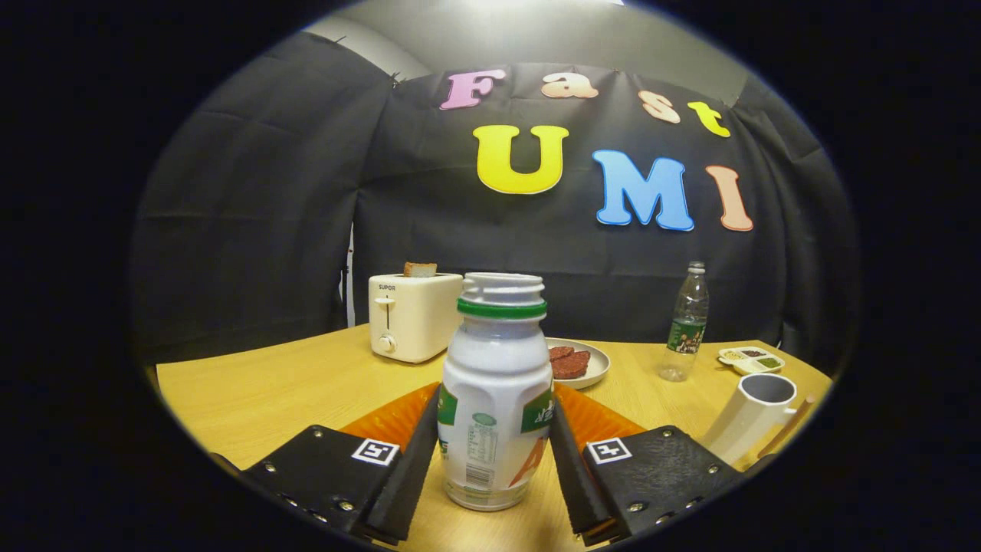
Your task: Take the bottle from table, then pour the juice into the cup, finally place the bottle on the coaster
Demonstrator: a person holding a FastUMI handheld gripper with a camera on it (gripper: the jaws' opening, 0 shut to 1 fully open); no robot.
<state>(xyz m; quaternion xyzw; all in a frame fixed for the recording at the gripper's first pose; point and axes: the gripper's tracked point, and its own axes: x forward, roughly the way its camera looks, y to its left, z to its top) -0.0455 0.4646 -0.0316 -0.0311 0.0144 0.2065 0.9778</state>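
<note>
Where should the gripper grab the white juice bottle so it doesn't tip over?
Grab the juice bottle around its wide middle, from the near side, one finger on each flank. It stands upright on the table with no cap, and its neck narrows above the green ring, so the straighter belly looks like the steadier hold. The gripper already has its fingers either side there, seemingly touching.

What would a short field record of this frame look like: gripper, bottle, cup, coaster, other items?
gripper: fingers on both sides of the bottle, apparently touching it
bottle: white, capless, green neck ring, upright on the table
cup: white, tilted, right of the fingers
coaster: orange, behind the bottle
other: toaster with bread, plate of meat patties, water bottle, small sauce dish
</note>
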